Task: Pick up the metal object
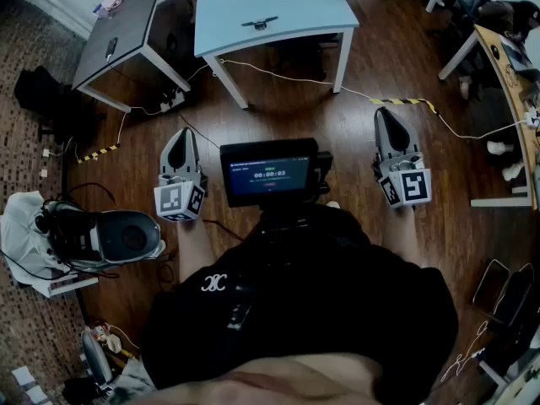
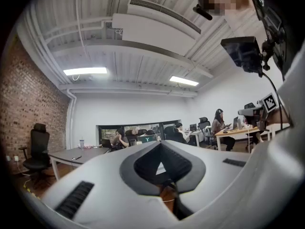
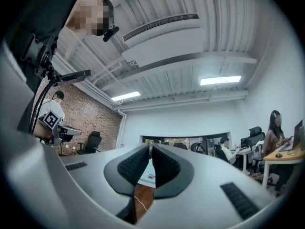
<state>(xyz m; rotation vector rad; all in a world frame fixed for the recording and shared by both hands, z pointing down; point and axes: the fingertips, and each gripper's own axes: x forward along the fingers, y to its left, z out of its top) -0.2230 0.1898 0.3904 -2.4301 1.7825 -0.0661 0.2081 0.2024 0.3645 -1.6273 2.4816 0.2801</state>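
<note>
Wooden floor (image 1: 287, 108) lies between tools and target: left gripper (image 1: 184, 135) empty, tips together; right gripper (image 1: 387, 115) empty, jaws a slit apart. Pickup looks unstarted, the metal object (image 1: 259, 23) lying untouched at 12 o'clock on the pale blue table (image 1: 312, 7).

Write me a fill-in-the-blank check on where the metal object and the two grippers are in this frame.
1. The metal object lies on the table whose top is light ____.
2. Between the jaws of the left gripper and of the right gripper there is ____.
3. Both grippers hang over the ____ floor, short of that table.

Missing words: blue; nothing; wooden.
</note>
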